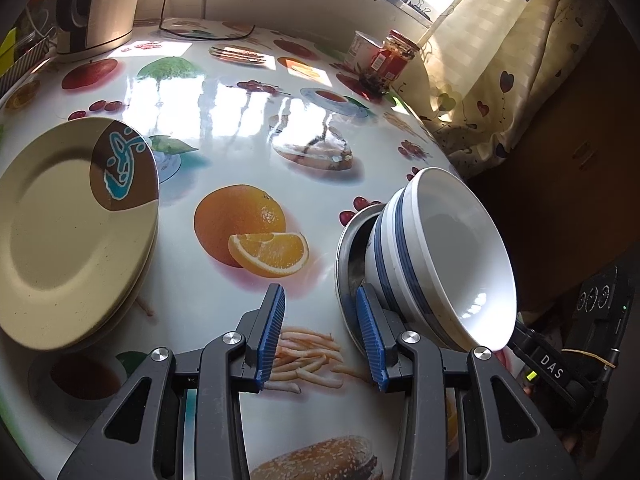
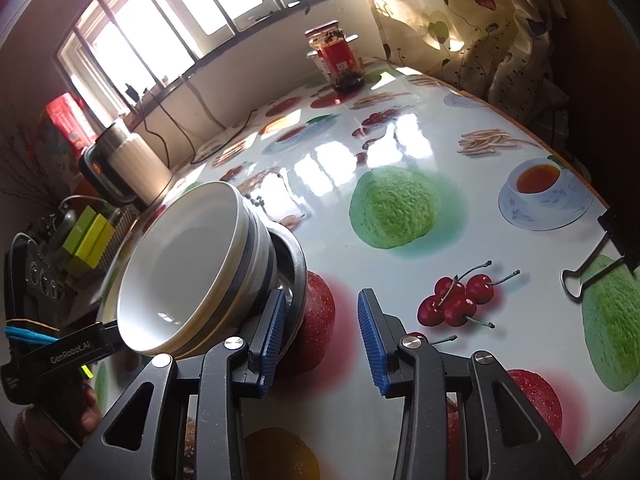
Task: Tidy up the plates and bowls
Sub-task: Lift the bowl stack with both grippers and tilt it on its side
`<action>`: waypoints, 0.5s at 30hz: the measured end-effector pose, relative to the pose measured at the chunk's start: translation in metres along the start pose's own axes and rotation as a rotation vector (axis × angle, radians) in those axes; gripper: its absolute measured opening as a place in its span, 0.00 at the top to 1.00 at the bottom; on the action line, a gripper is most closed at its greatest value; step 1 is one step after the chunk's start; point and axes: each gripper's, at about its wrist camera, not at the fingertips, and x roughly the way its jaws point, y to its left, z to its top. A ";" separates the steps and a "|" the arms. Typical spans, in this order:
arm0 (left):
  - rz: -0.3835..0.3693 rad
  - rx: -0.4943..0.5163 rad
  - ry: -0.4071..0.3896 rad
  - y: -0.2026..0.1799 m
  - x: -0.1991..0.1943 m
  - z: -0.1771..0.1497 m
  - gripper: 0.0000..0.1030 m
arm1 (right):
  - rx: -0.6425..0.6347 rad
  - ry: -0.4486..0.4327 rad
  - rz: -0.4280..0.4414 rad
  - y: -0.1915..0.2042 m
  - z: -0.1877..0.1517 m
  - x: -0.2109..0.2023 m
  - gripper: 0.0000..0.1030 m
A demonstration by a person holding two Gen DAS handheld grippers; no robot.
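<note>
A stack of white bowls with blue bands (image 1: 444,256) sits in a metal dish (image 1: 348,264) on the fruit-print table, right of my left gripper (image 1: 324,334). The left gripper is open and empty, its right finger beside the dish rim. A stack of cream plates with a brown and blue patch (image 1: 72,232) lies at the left. In the right wrist view the same bowl stack (image 2: 192,272) and metal dish (image 2: 296,268) are left of my right gripper (image 2: 322,336), which is open and empty, its left finger close to the dish.
An electric kettle (image 1: 96,4) with its cord stands at the far left corner. A red jar (image 1: 394,60) and a paper cup (image 1: 362,50) stand at the far right edge near the curtain (image 1: 512,80). A binder clip (image 2: 592,272) grips the table edge.
</note>
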 end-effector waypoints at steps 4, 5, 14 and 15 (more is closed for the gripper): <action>-0.035 -0.027 0.010 0.005 0.003 0.000 0.62 | 0.061 0.011 0.076 -0.010 0.001 0.003 0.71; -0.037 -0.025 0.009 0.005 0.003 0.000 0.62 | 0.077 0.015 0.093 -0.012 0.001 0.003 0.71; -0.120 -0.044 0.002 0.009 0.004 -0.001 0.77 | 0.106 0.014 0.170 -0.016 0.001 0.005 0.80; -0.126 -0.046 0.002 0.010 0.004 -0.002 0.77 | 0.110 0.014 0.180 -0.017 0.000 0.005 0.81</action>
